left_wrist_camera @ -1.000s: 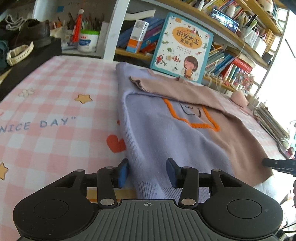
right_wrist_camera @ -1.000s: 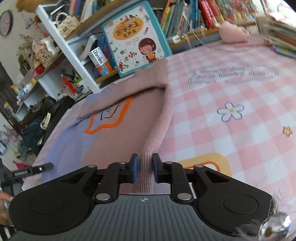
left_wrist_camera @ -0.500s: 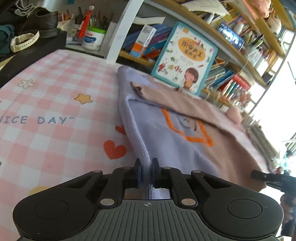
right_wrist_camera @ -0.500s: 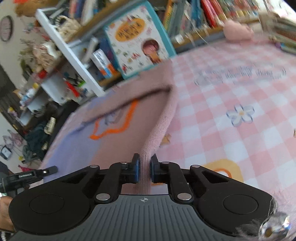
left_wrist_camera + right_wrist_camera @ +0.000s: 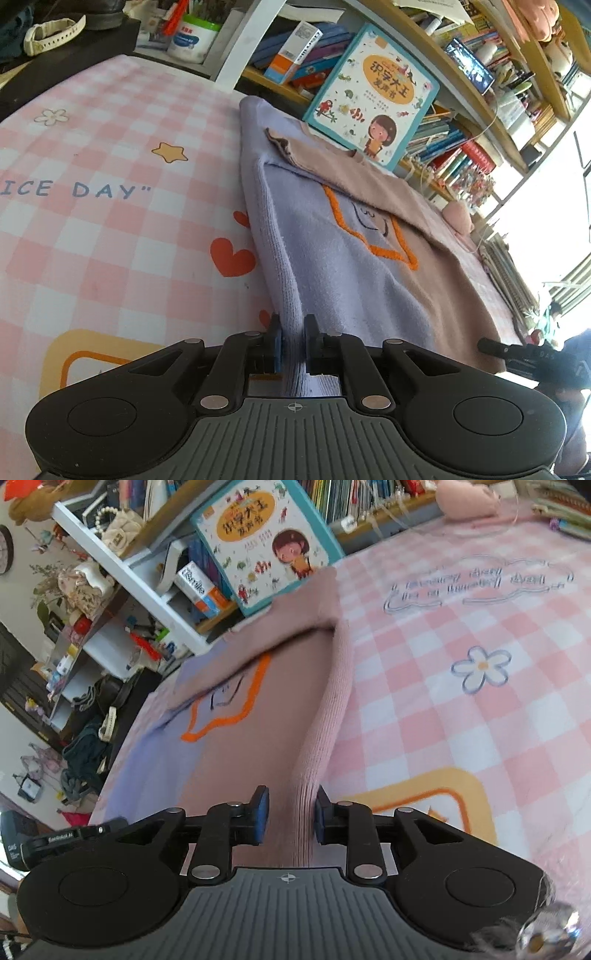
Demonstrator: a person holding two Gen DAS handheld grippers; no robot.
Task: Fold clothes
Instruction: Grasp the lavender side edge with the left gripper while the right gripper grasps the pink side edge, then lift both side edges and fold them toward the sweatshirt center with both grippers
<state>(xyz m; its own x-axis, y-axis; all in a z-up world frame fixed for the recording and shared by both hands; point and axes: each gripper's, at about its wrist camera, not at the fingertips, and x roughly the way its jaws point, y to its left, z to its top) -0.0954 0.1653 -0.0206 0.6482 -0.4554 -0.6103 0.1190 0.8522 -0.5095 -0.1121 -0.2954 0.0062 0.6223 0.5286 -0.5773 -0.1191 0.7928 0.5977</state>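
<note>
While left gripper (image 5: 291, 345) pinches sweater (image 5: 332, 258) hem, right gripper (image 5: 288, 819) fingers gape, hem loose; re-clamp, then lift toward 12 o'clock.

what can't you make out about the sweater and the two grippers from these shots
- Sweater hem: in both wrist views, hidden behind the gripper bodies.
- Right gripper: the pads stand apart around the pink edge, so whether they pinch it is unclear.
- Left gripper: its contact under the fold is covered by cloth.
- Sweater's underside: hidden against the checked sheet.
</note>
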